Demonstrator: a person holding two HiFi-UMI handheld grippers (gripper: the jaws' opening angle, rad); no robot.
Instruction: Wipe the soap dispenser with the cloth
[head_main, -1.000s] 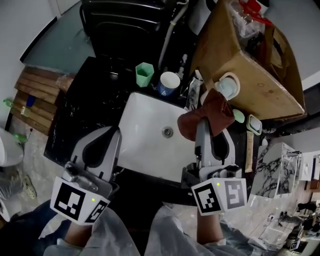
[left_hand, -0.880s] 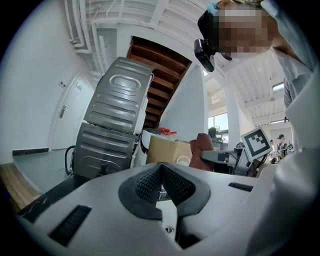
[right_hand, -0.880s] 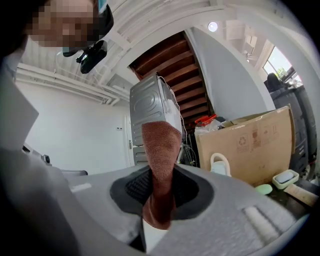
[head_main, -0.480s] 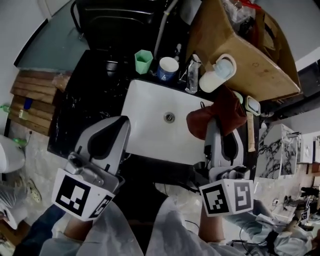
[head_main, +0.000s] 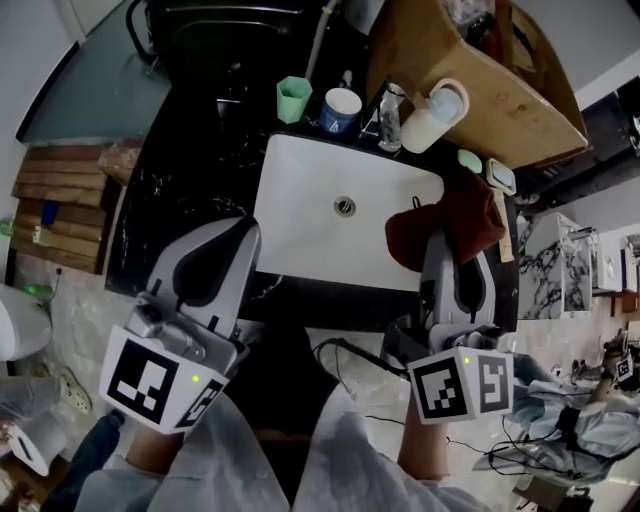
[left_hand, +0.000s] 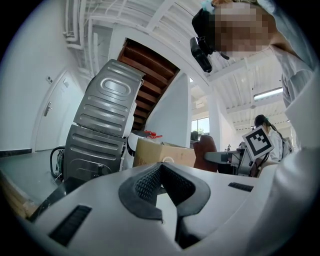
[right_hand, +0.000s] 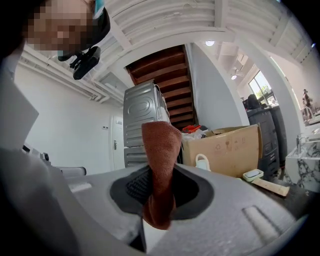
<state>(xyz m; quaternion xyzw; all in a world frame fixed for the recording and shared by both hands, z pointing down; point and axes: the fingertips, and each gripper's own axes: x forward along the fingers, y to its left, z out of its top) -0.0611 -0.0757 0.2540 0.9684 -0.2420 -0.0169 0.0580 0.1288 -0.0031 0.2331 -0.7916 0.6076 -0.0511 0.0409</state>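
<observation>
The soap dispenser (head_main: 390, 115), a clear bottle with a pump top, stands on the dark surface (head_main: 170, 200) at the back rim of the white sink (head_main: 300, 225). It is between a blue-and-white mug (head_main: 342, 108) and a white jug (head_main: 430, 120) and is apart from both grippers; only the head view shows it. The reddish-brown cloth (head_main: 415, 235) hangs from the right gripper (head_main: 450, 245) over the sink's right edge, well short of the dispenser. The right gripper view shows the hold close up: the cloth (right_hand: 160, 165) is pinched between the two dark pads of the right gripper (right_hand: 160, 187), with a fold standing up above them and a short end drooping below. The left gripper (head_main: 228, 245) sits over the sink's front left corner. In its own view, the left gripper (left_hand: 162, 187) has its pads pressed together with nothing between them. That view also looks sideways to the cloth (left_hand: 204, 149) and the right gripper's marker cube (left_hand: 257, 142), seen from the side. A green cup (head_main: 292, 98) stands left of the mug. A cardboard box (head_main: 470, 70) leans behind the jug, and the right gripper view shows its front face (right_hand: 225, 147) and a small soap dish (right_hand: 252, 175) beside it. A ribbed grey appliance (left_hand: 105, 135) rises behind the surface in both gripper views.
</observation>
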